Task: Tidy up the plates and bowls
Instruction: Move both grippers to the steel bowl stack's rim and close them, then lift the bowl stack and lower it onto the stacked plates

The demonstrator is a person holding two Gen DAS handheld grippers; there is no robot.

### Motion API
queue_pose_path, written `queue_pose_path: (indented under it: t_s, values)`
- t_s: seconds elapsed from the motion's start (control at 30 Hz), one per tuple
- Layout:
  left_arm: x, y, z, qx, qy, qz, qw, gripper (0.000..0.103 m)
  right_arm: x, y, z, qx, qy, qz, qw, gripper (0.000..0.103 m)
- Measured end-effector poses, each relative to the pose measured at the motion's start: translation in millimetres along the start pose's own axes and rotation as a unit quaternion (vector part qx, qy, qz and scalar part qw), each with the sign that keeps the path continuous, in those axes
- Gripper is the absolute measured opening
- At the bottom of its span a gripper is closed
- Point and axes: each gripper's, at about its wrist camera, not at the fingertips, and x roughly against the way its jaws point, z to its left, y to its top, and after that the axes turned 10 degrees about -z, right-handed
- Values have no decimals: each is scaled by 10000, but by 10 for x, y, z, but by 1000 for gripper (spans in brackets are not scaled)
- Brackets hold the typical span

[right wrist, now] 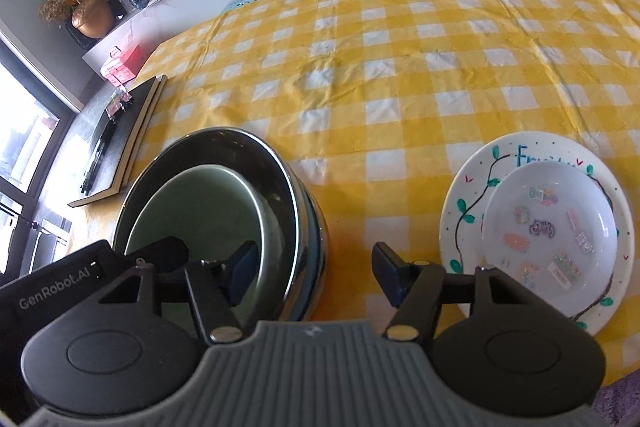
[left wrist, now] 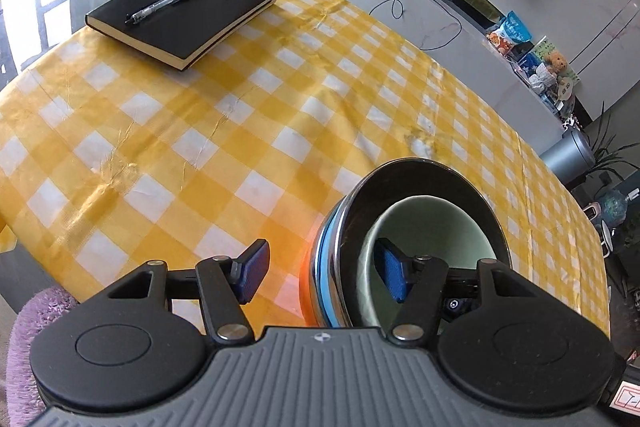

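Yellow-and-white checked tablecloth (left wrist: 224,115) covers the table, with a low white cabinet and a router behind it; a black notebook (left wrist: 182,15) carrying a pen (left wrist: 168,5) lies at the far left corner, well apart from the dishes. Near the front edge stands a nest of bowls: a pale green bowl (right wrist: 208,215) sits inside a steel bowl (right wrist: 296,203), which appears to rest on blue and orange ones seen only at the rim, so the bowls look already gathered by size; to their right, apart from them, a small clear plate (right wrist: 552,227) with stickers lies on a larger painted plate (right wrist: 468,195), likewise stacked. The left gripper (left wrist: 320,273) straddles the near rim of the nest, one finger outside and one over the green bowl, fingers wide and pressing nothing; the right gripper (right wrist: 312,275) straddles the opposite rim, also wide and empty, probably placed so both can take the stack.
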Motion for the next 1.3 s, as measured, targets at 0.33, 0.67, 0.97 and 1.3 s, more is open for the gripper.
queue_pose_path:
  t_s: [0.33,0.67,0.97,1.3]
  values:
    - [-90,8,-8,134,-177,202,9995,56,-56,30,-55,-277,374,60,9989,46]
    - [-98,-33,-64,-5,-144,315,9994,47,-64,14,-182,-848,554,279,9945,43]
    - [-81,-25,-45,125,-136,362,9992,46,-54,34,-230,-1074,504,321,9924,40]
    - [93,-9,-221,3,-150,211,9997,46,105,99,-302,-1124,619,184,9916,38]
